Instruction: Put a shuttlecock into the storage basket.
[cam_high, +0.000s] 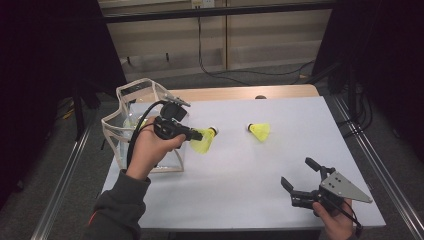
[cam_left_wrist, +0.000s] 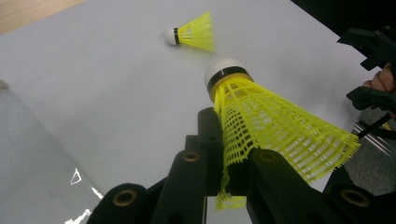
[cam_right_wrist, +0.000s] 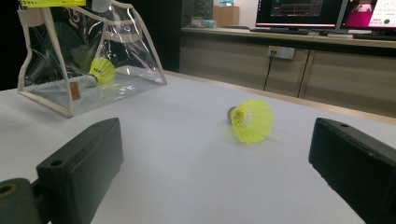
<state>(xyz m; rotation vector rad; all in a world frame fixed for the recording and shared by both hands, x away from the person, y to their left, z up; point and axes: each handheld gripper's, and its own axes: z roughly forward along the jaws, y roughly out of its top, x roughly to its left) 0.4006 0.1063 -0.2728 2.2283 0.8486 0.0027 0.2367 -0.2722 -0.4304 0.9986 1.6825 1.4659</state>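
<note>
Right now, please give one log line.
left gripper: holds shuttlecock | right gripper: open, idle | second shuttlecock: on table

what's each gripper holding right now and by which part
The left gripper pinches a yellow plastic mesh shuttlecock by its skirt's rim, cork pointing away. The right gripper is open, holding nothing.

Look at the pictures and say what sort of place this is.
Probably an office or lab test room: computer monitors on a back counter, a wall socket with cables, and a white work table.
</note>
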